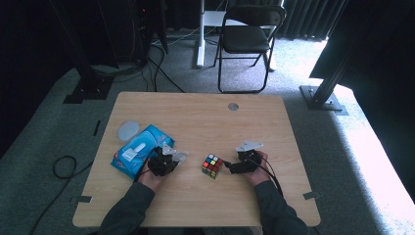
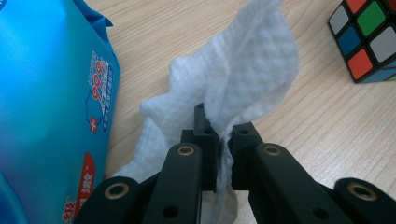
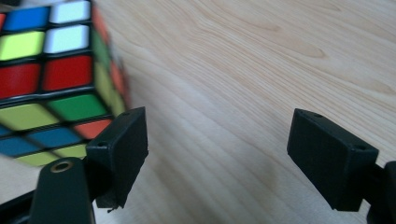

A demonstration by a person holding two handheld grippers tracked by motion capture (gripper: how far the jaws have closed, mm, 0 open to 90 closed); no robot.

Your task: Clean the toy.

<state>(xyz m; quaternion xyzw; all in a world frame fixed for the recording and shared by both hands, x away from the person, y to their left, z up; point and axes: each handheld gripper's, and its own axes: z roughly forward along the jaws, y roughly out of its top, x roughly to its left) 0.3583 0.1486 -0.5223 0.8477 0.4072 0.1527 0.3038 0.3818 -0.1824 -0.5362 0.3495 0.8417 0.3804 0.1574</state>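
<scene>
**Gripping a white wipe, standing open by the cube**

Pinching a white wet wipe (image 2: 233, 88) between the closed jaws of the left gripper (image 2: 223, 140), near the front left of the wooden table (image 1: 195, 112). Rising crumpled above the jaw tips in the left gripper view, folding back toward the camera and hanging down between the two black arms. Lying just beside the blue wipe packet (image 2: 46, 116), filling the left of that view, with red and white print on its face. Showing a corner of the colour cube (image 2: 369, 42) at the top right of the same view, apart from the wipe.

From the high view: holding the left gripper (image 1: 164, 161) right at the packet's (image 1: 137, 149) near edge, the wipe (image 1: 178, 156) poking out pale toward the cube. Resting flat beyond the packet, a round clear lid (image 1: 128, 129).

Standing wide open, the right gripper (image 3: 217, 154), with bare wood between its two black pads. Sitting just past the left-hand pad in the right gripper view, the cube (image 3: 51, 79), close to it but whether touching cannot be told; slightly blurred. In the high view, sitting on the table between the two grippers, the cube (image 1: 212, 165), with the right gripper (image 1: 235, 166) just beside its right face.

Standing on the carpet beyond the table, a black folding chair (image 1: 247, 39).
</scene>
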